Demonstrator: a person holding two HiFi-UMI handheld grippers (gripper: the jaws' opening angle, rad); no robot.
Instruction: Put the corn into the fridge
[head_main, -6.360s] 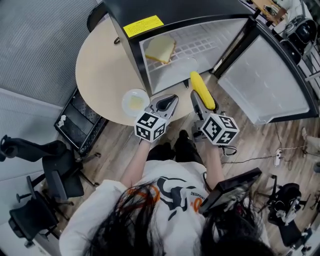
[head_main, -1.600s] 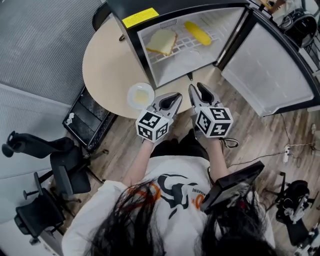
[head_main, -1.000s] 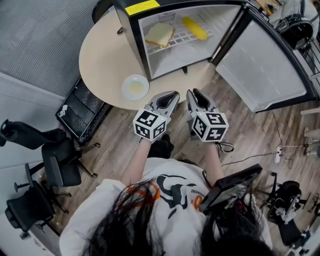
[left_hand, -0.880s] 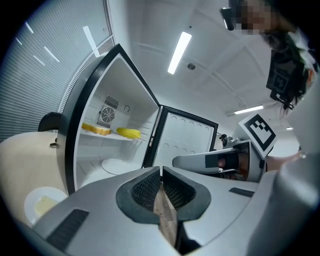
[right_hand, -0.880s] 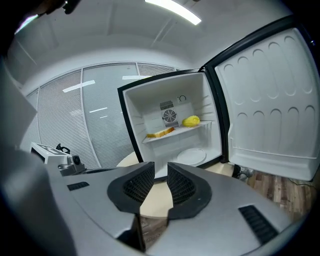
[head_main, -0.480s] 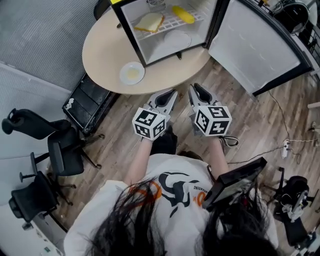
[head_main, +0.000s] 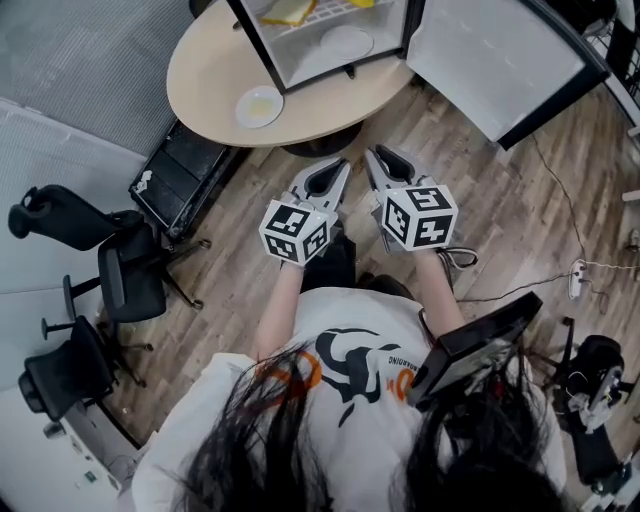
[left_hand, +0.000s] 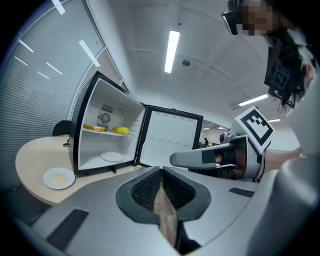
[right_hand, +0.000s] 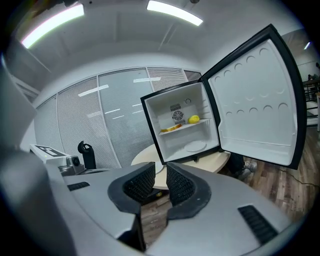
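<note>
The yellow corn (left_hand: 121, 130) lies on the upper wire shelf of the open mini fridge (head_main: 300, 50), to the right of a slice of bread (left_hand: 95, 128). In the right gripper view the corn (right_hand: 193, 119) shows at the shelf's right end. Both grippers hang over the wooden floor, well back from the round table (head_main: 215, 60). My left gripper (head_main: 335, 166) is shut with nothing in it, its pads (left_hand: 150, 186) meeting. My right gripper (head_main: 375, 155) is shut and empty too. Both point toward the fridge.
The fridge door (head_main: 500, 60) stands wide open to the right. A white plate (head_main: 345, 42) lies on the fridge floor, a small plate (head_main: 259, 104) on the table. Black office chairs (head_main: 90, 290) and a black rack (head_main: 185, 175) stand left; cables (head_main: 580, 270) trail right.
Both grippers have drawn back from the table and fridge, side by side, and now hang over open floor. The fridge has slid toward the top of the head view.
</note>
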